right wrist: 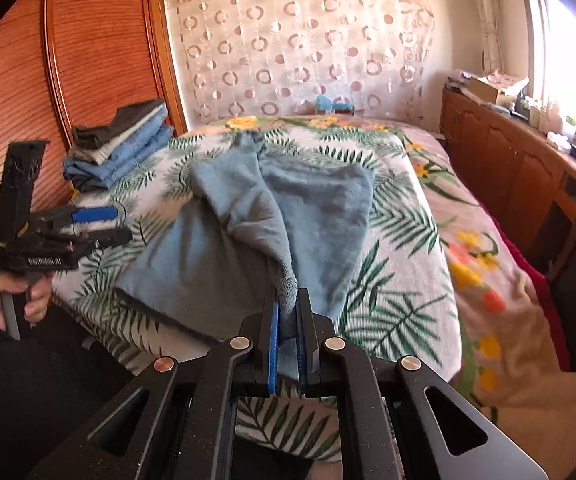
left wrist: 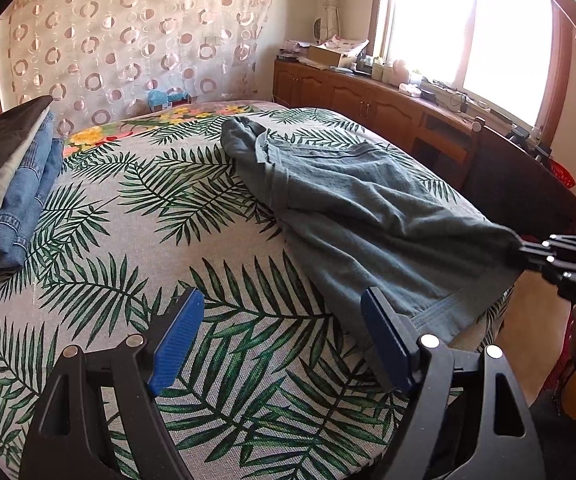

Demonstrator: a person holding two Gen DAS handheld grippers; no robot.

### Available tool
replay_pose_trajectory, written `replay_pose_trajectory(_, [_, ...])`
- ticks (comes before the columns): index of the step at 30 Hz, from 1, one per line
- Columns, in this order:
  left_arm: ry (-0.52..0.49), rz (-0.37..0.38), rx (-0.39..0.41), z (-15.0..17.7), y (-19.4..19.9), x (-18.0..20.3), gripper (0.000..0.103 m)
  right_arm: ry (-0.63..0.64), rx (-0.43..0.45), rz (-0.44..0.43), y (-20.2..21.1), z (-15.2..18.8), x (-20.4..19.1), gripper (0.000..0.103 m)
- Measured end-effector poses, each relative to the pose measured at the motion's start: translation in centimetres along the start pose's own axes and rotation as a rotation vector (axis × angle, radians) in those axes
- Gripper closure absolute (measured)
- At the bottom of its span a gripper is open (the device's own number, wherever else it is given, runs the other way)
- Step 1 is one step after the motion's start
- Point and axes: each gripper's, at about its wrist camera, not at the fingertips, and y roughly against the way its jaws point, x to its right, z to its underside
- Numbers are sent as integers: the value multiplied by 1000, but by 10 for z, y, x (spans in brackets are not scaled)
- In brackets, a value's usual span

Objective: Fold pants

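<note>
Grey-blue pants (left wrist: 348, 204) lie spread on the leaf-print bedspread (left wrist: 175, 208), legs running away toward the headboard. In the right wrist view the pants (right wrist: 247, 216) bunch up into a ridge near the bed's front edge, and my right gripper (right wrist: 288, 308) is shut on that fabric. From the left wrist view, the right gripper (left wrist: 522, 250) pinches the pants' near right corner. My left gripper (left wrist: 279, 320) is open above bare bedspread, just left of the pants' hem, with nothing between its blue pads (left wrist: 175, 344). In the right wrist view a hand holds the left gripper (right wrist: 107, 224).
A stack of folded clothes (left wrist: 7, 184) sits on the bed's left side, seen also as the stack (right wrist: 119, 140) beside a wooden wardrobe (right wrist: 47, 100). A wooden cabinet (left wrist: 368, 100) with clutter runs under the window on the right. A patterned curtain (right wrist: 304, 40) hangs behind the bed.
</note>
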Motion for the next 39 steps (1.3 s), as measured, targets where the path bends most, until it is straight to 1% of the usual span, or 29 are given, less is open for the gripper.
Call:
replay_pose_trajectory(5, [1, -3, -3, 0, -1, 0, 22, 7, -52, 33, -13, 7, -1, 96])
replay_pose_trajectory(10, [4, -3, -2, 1, -3, 1, 22, -22, -64, 18, -14, 4, 3, 96])
replay_pose_trajectory(13, [6, -10, 11, 1, -1, 1, 22, -41, -65, 5, -14, 4, 12, 96])
replay_pose_trajectory(15, [12, -18, 34, 0, 4, 0, 22, -41, -62, 7, -14, 3, 13, 89])
replay_pose_trajectory(17, [22, -28, 56, -1, 8, -2, 22, -43, -54, 9, -13, 2, 14, 88])
replay_pose_trajectory(19, [34, -39, 78, -2, 11, -5, 22, -48, -41, 7, -12, 2, 18, 84])
replay_pose_trajectory(20, [40, -46, 89, -3, 13, -7, 22, -50, -33, 13, -10, 1, 18, 80])
replay_pose_trajectory(22, [55, -59, 109, -3, 17, -12, 22, -49, -13, 20, -6, -1, 19, 79])
replay_pose_trajectory(25, [73, -77, 128, -5, 20, -18, 22, -49, 15, 28, -4, -8, 20, 72])
replay_pose_trajectory(27, [80, -85, 137, -5, 21, -21, 22, -49, 31, 27, -5, -14, 18, 65])
replay_pose_trajectory(30, [88, -98, 147, -6, 23, -25, 22, -44, 47, 9, -13, -23, 13, 60])
replay_pose_trajectory(39, [108, -119, 160, -4, 26, -35, 22, -17, 38, -47, -50, -49, -1, 59])
